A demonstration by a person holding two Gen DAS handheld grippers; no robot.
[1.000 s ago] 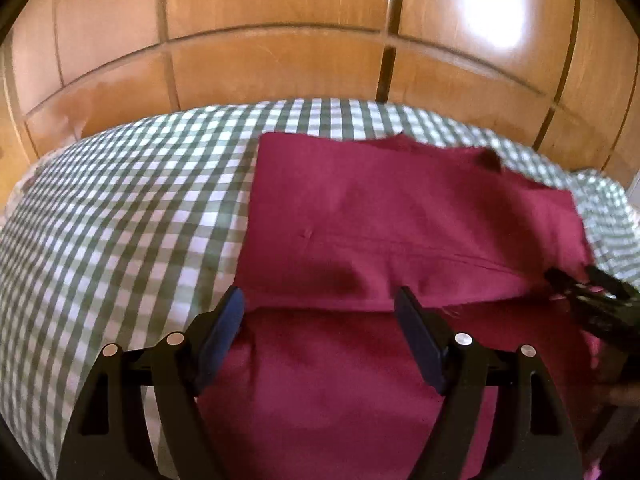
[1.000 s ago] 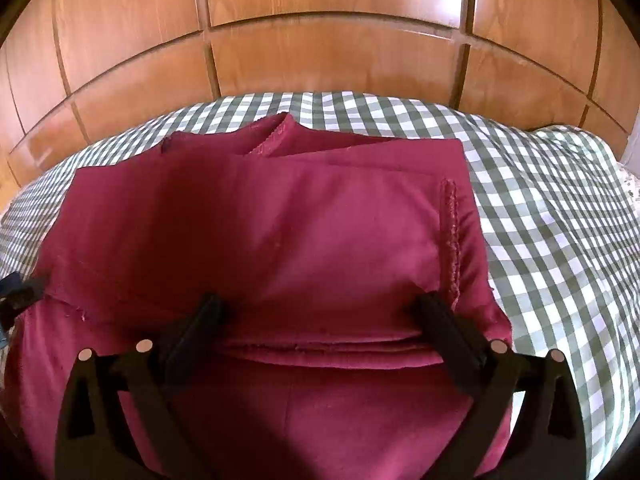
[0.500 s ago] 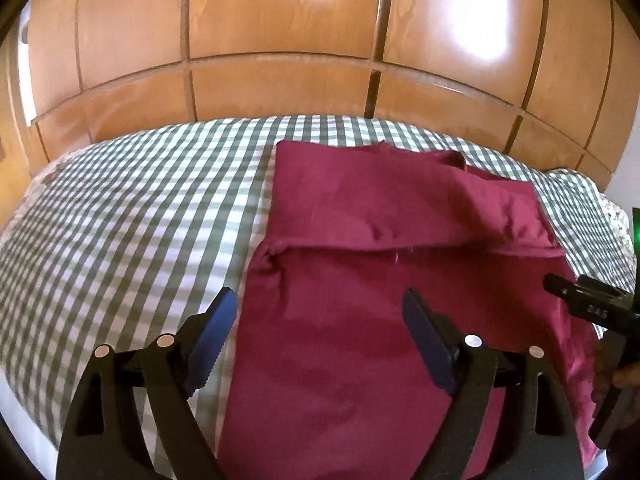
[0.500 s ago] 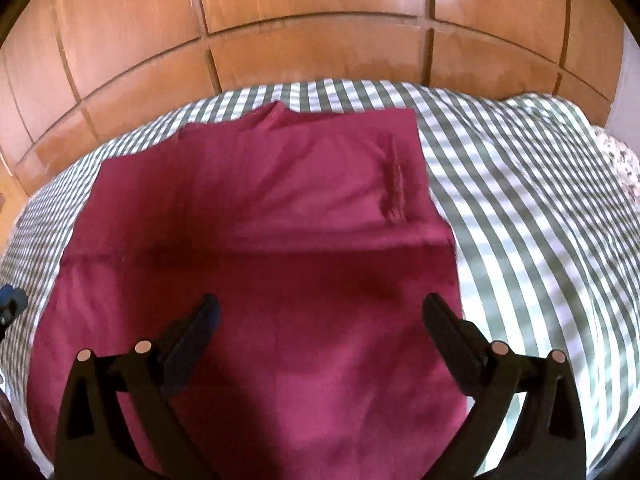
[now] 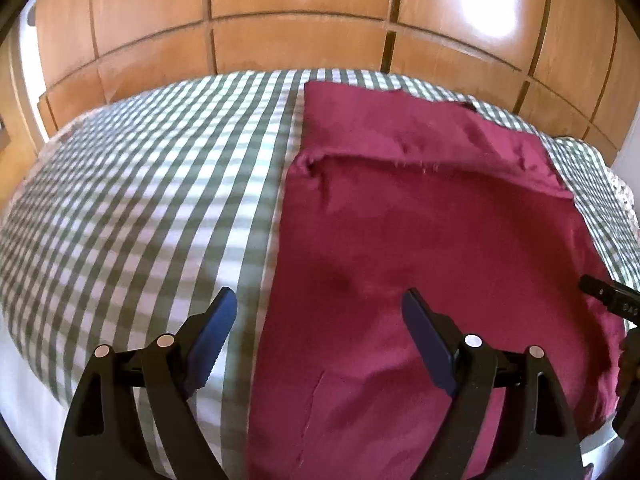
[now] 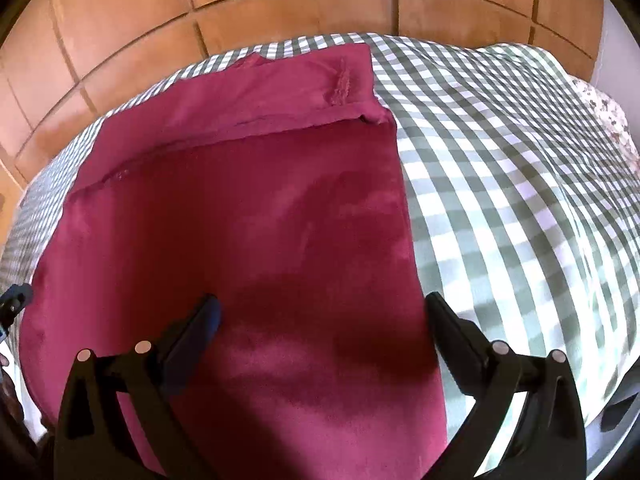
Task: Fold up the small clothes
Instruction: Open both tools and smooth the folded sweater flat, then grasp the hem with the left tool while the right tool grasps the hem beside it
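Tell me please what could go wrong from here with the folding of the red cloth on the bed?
1. Both the left gripper and the right gripper are open and hold nothing, so a near-edge grab could catch the checked bedcover too.
2. The folded far flap of the maroon garment lies loose and slightly skewed; pulling may undo it.
3. The garment's near part hangs over the bed edge and may slide.

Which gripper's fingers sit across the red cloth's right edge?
The right gripper: its fingers straddle the dark red cloth's right edge; the left gripper straddles the opposite edge.

Left gripper (image 5: 316,312) and right gripper (image 6: 320,316), fingers spread, empty
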